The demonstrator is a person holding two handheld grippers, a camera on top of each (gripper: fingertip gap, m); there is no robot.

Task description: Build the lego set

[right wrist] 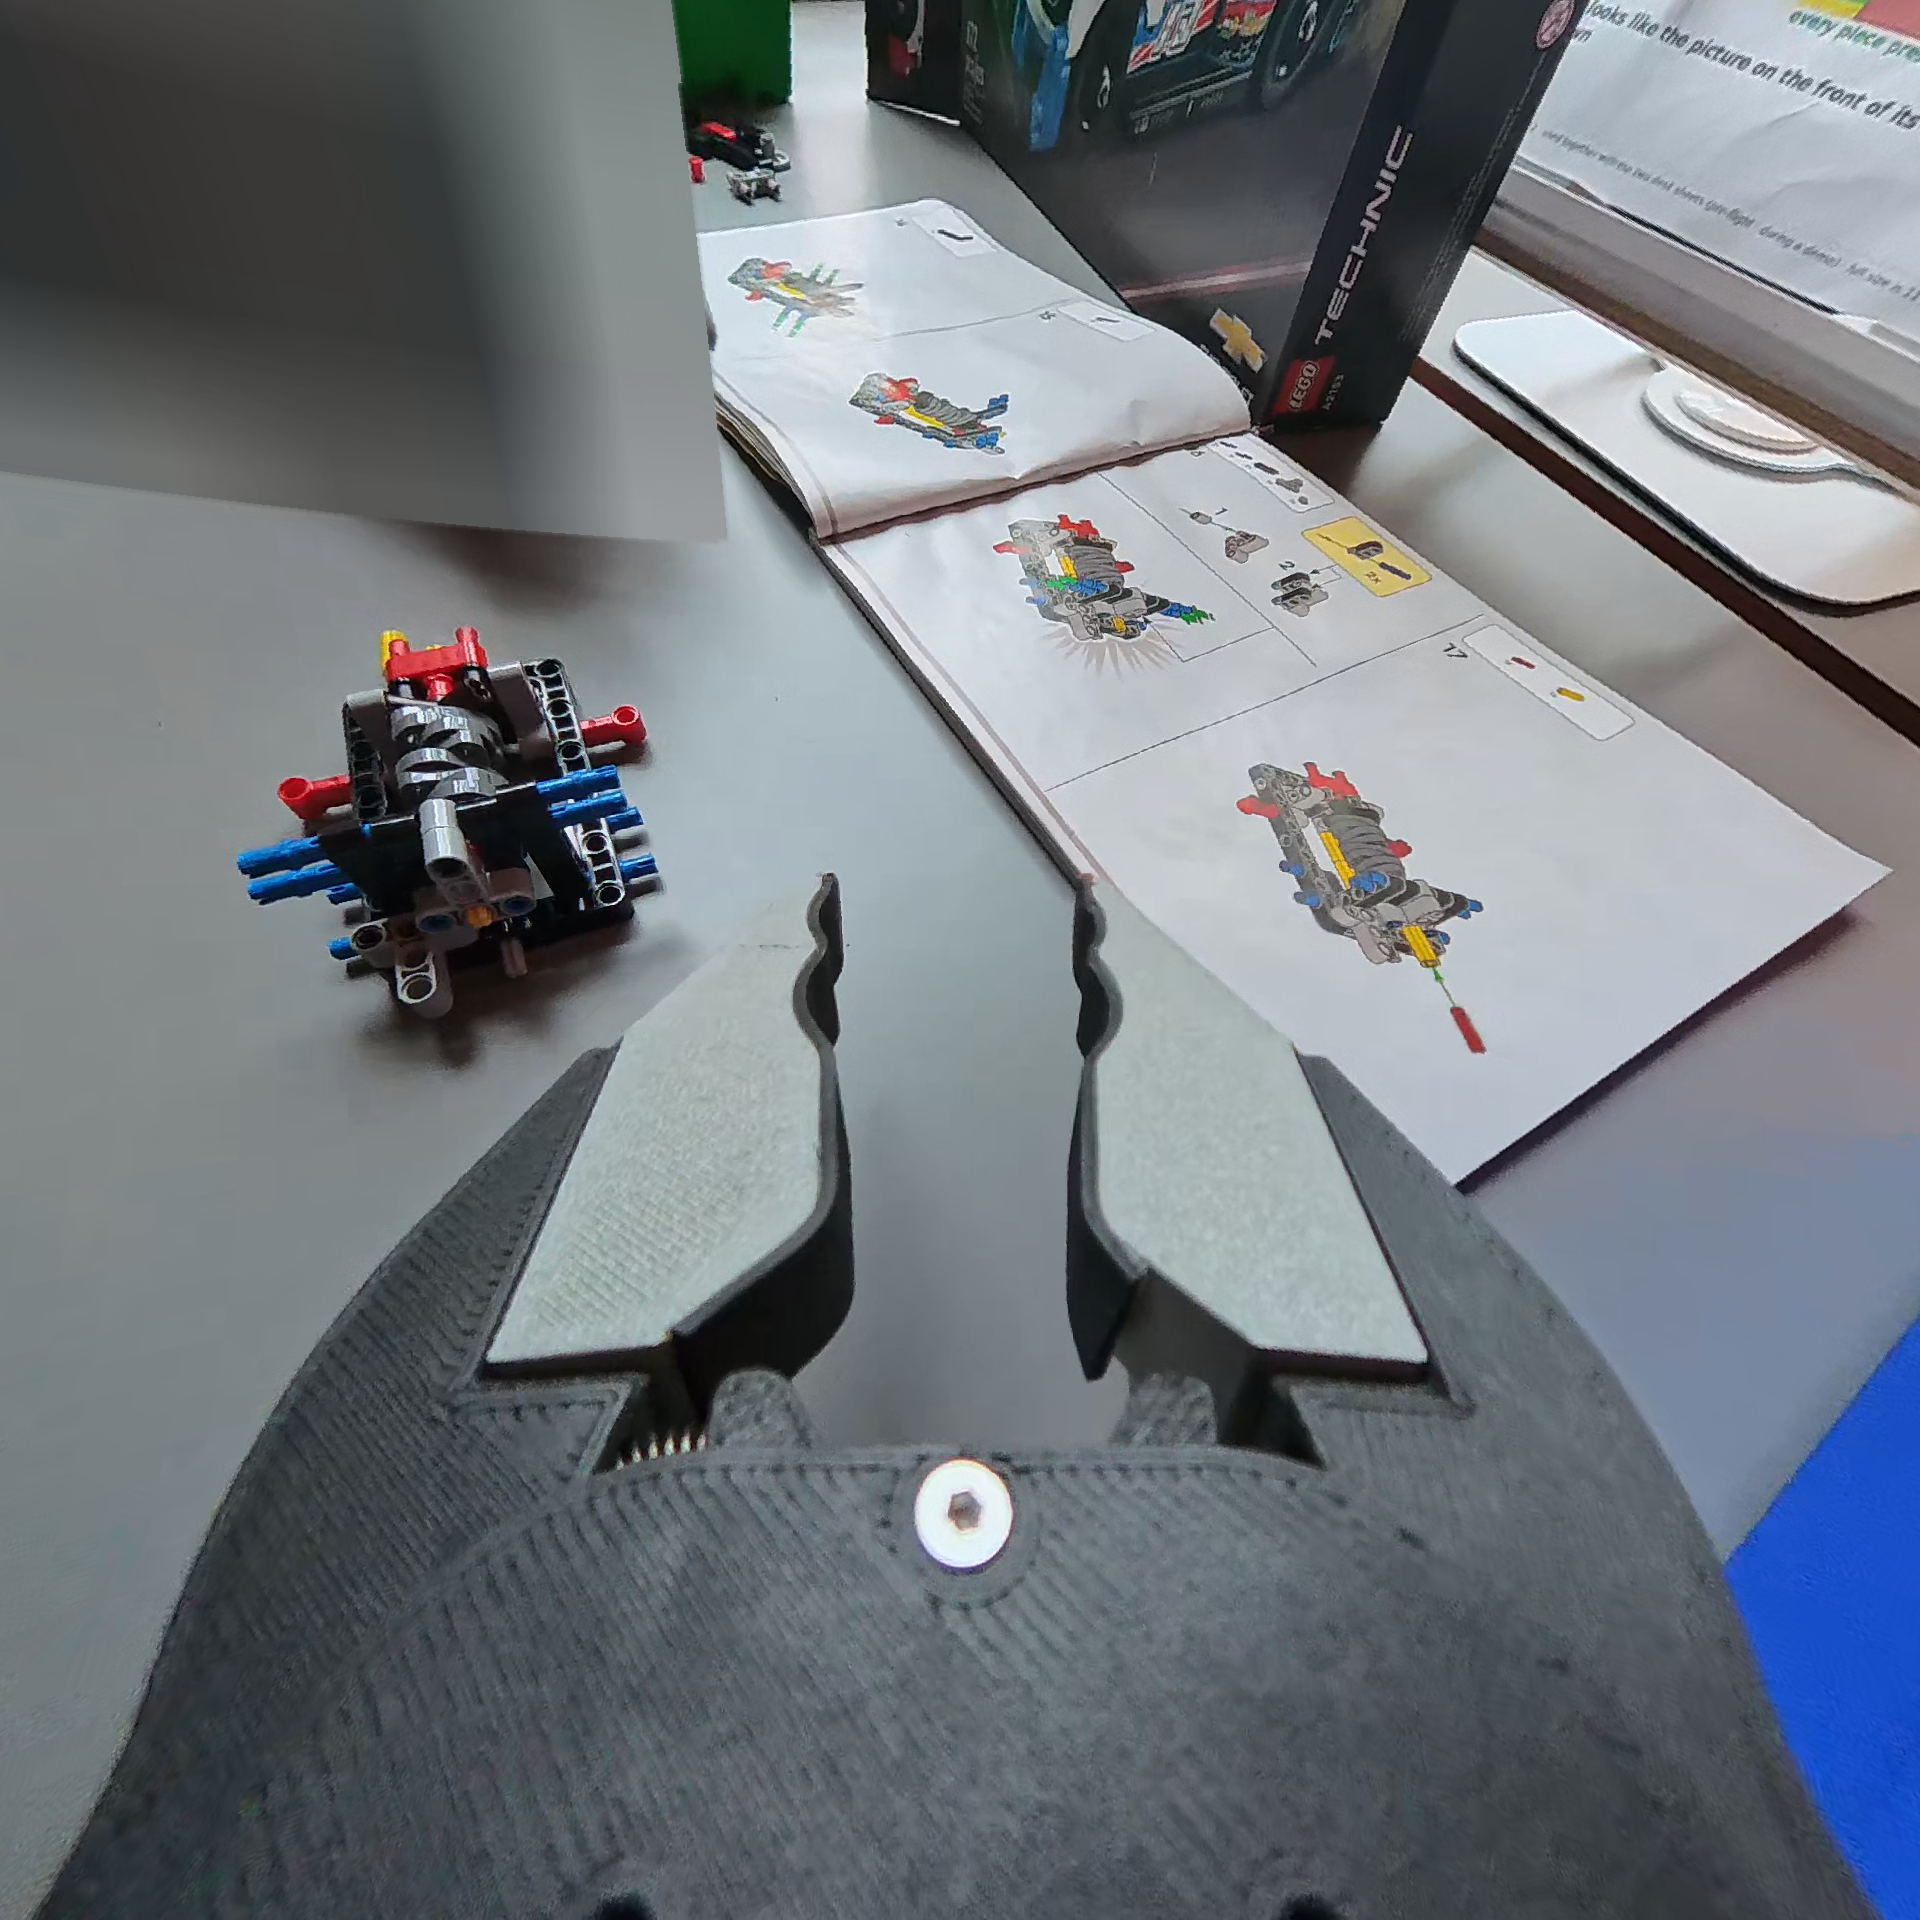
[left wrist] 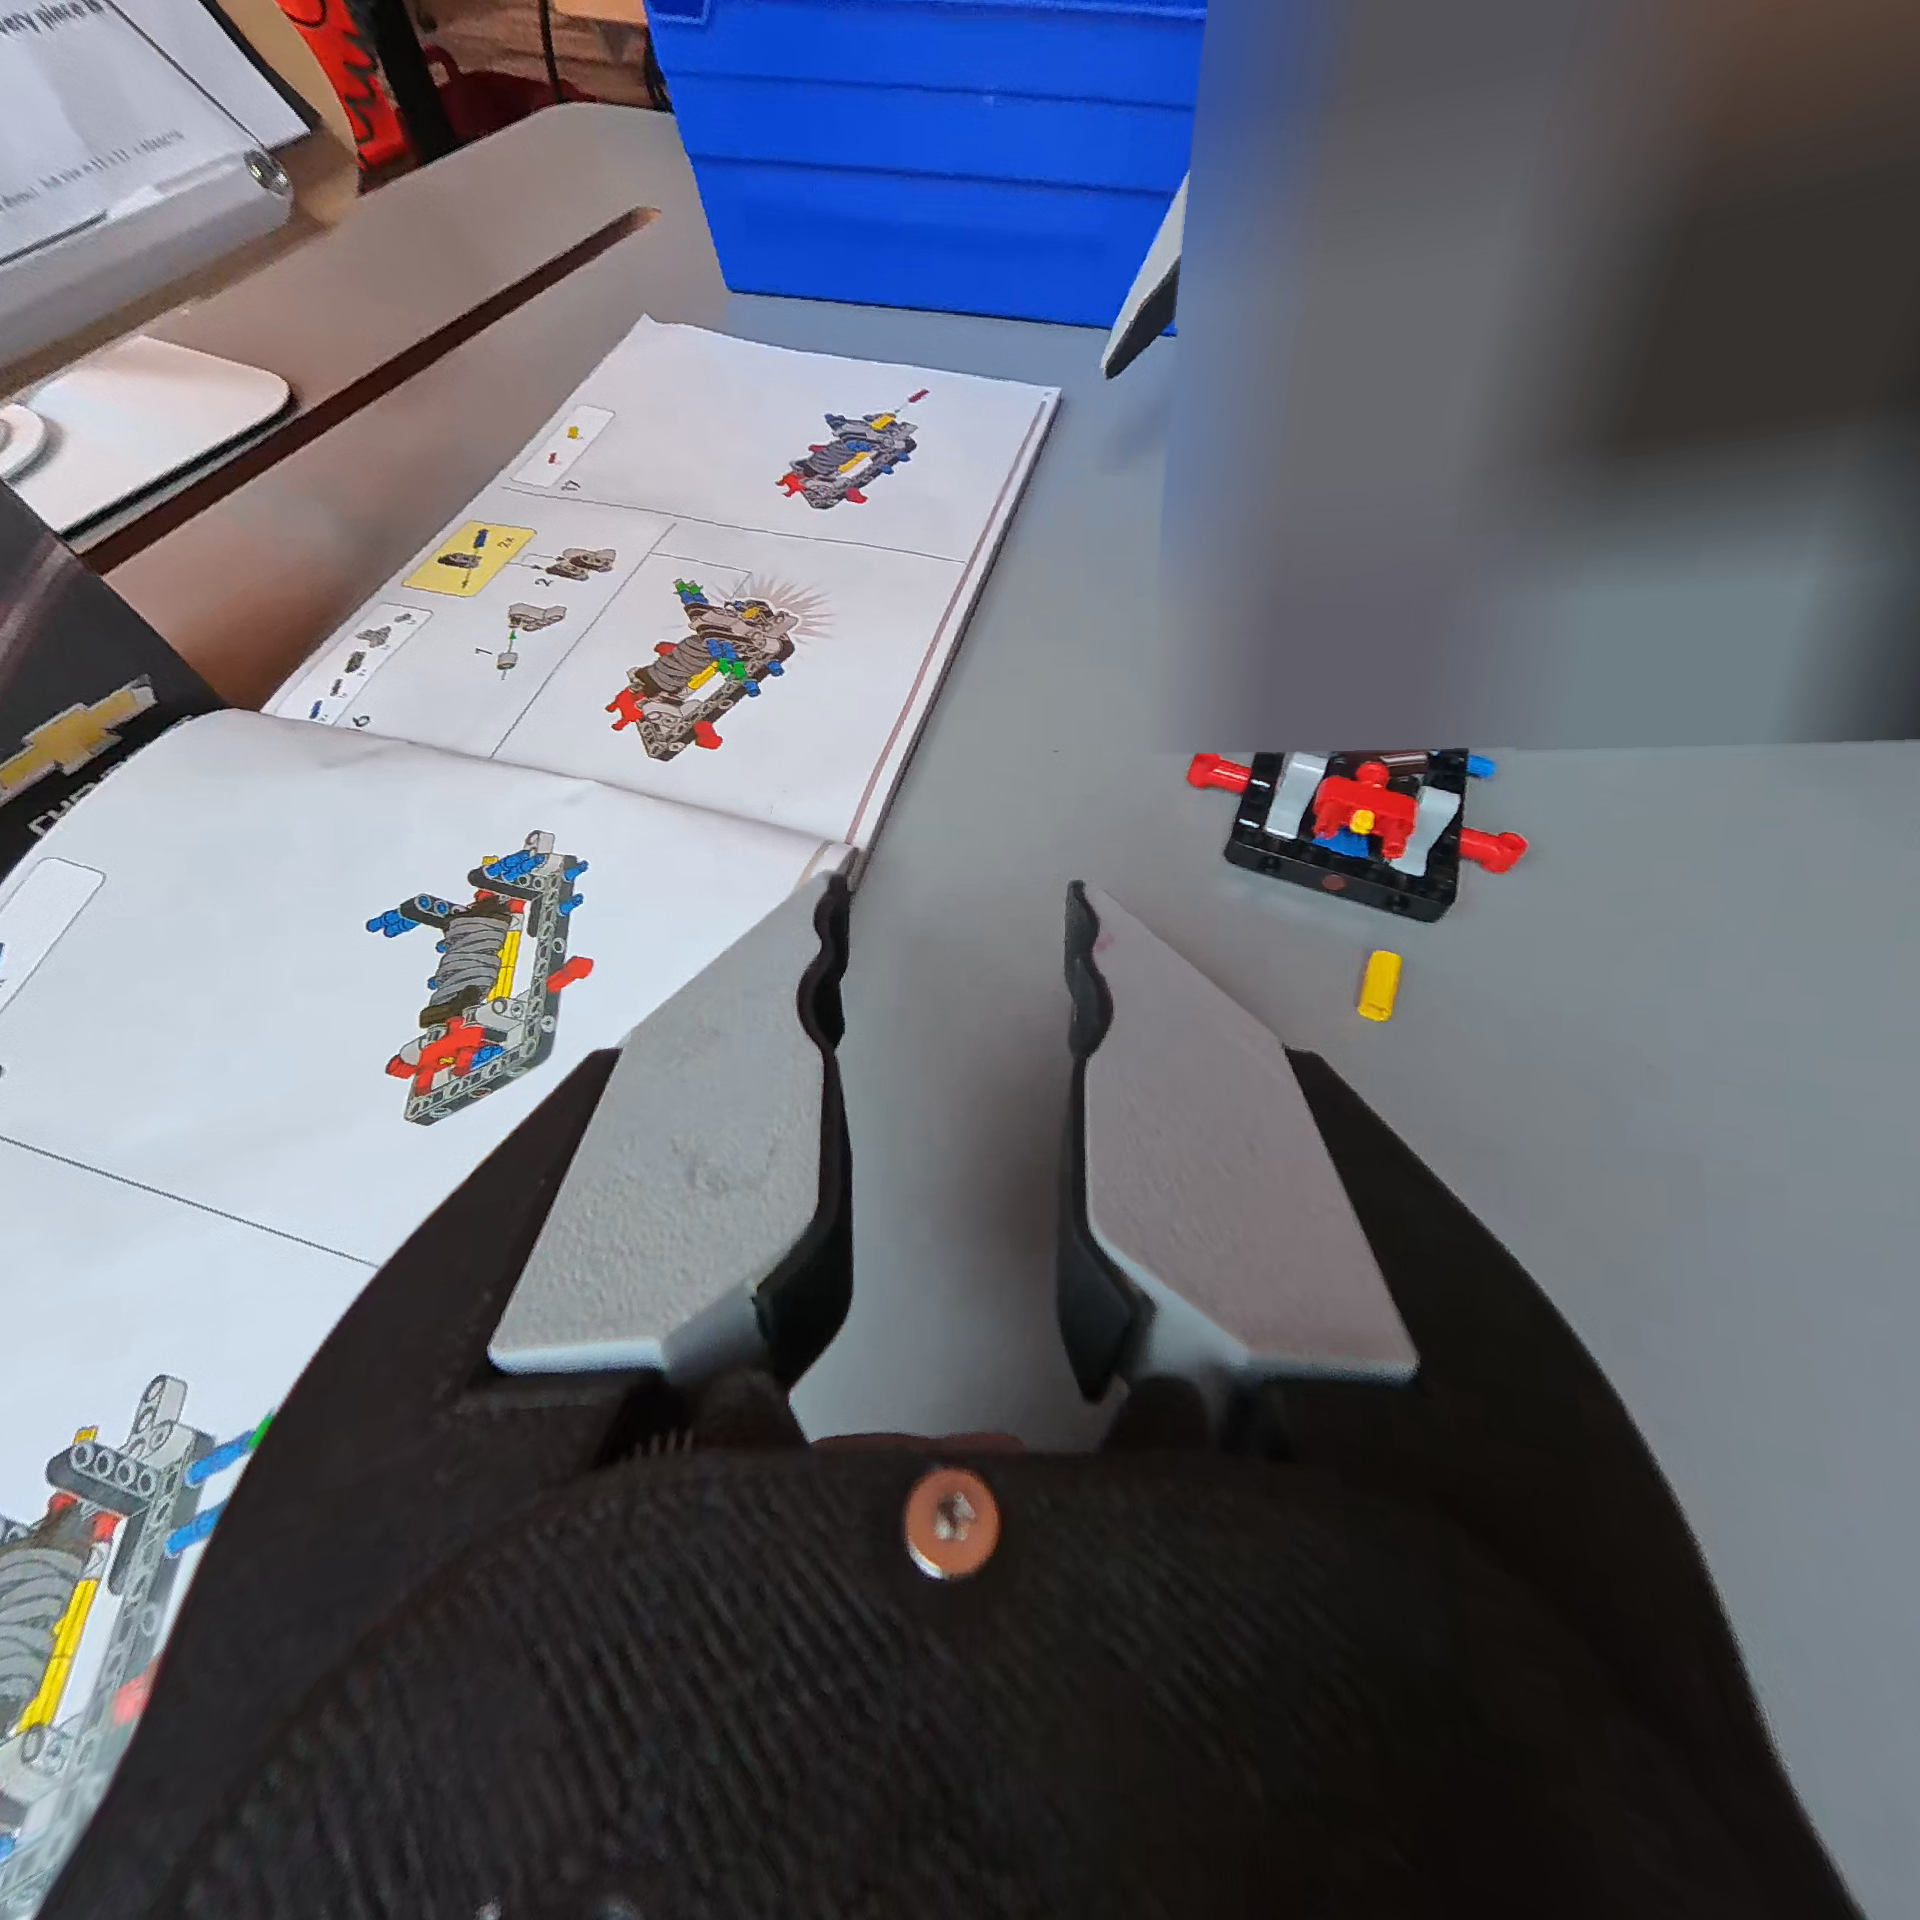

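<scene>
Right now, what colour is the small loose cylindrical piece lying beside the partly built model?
Yellow: the small loose cylindrical piece shows best in the left wrist view.

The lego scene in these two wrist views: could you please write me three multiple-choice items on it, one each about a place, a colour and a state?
1. Where does the loose small peg lie?
A. on the booklet
B. on the table beside the model
C. in the blue bin

2. What colour is that peg?
A. yellow
B. green
C. white

3. How are the left tongs?
A. shut on the peg
B. shut on the booklet
C. open and empty

Answers:
1 B, it rests on the bare grey table, just apart from the model.
2 A, it is plainly yellow.
3 C, a clear gap shows between the fingers, with only table behind.
</scene>
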